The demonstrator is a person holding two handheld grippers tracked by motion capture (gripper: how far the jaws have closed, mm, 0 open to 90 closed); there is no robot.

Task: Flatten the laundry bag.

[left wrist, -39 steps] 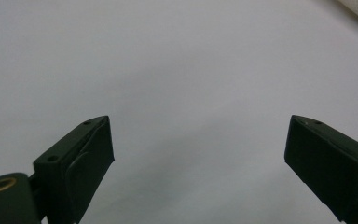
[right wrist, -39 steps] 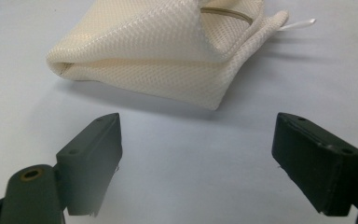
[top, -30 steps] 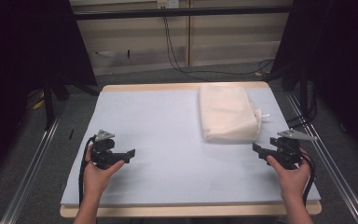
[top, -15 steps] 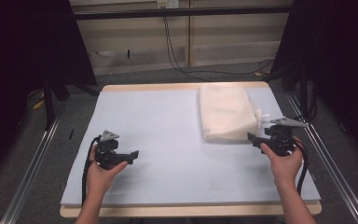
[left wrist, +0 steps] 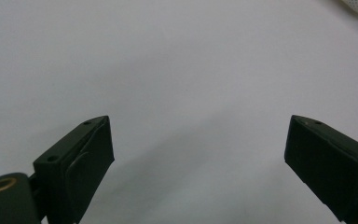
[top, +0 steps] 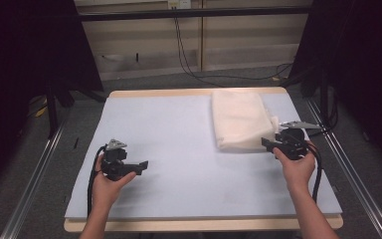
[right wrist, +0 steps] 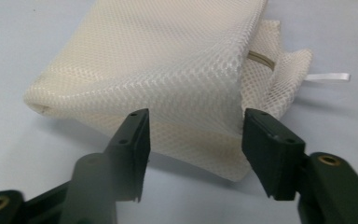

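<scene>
A: Where does the mesh bag (top: 239,119) sit?

B: On the far right part of the pale blue mat (top: 169,139), folded flat, with its long side running near to far. Its near edge is just in front of the right gripper (top: 268,144).

A: Why is that gripper so low and close to it?

B: I judge it is lining up on the bag's near right corner. In the right gripper view the folded edge (right wrist: 200,154) lies between the jaws, which stand partly spread and have just been closing in. The pads do not press the mesh yet, so nothing is held.

A: Why that corner?

B: The layers are stacked there, and beside them a zipper end (right wrist: 261,58) and a white ribbon tab (right wrist: 328,77) poke out to the right. Taking the thick fold probably gives a firmer bite than a single layer of netting, which could slip or snag.

A: And the left gripper (top: 142,167)?

B: It rests on the near left of the mat, well apart from the bag, with its jaws spread wide over bare mat and nothing between them. It points right, toward the bag, so I take it to be waiting for its turn.

A: Why wait there?

B: Likely so the hand is ready to take another edge once the right side has lifted the cloth.
</scene>
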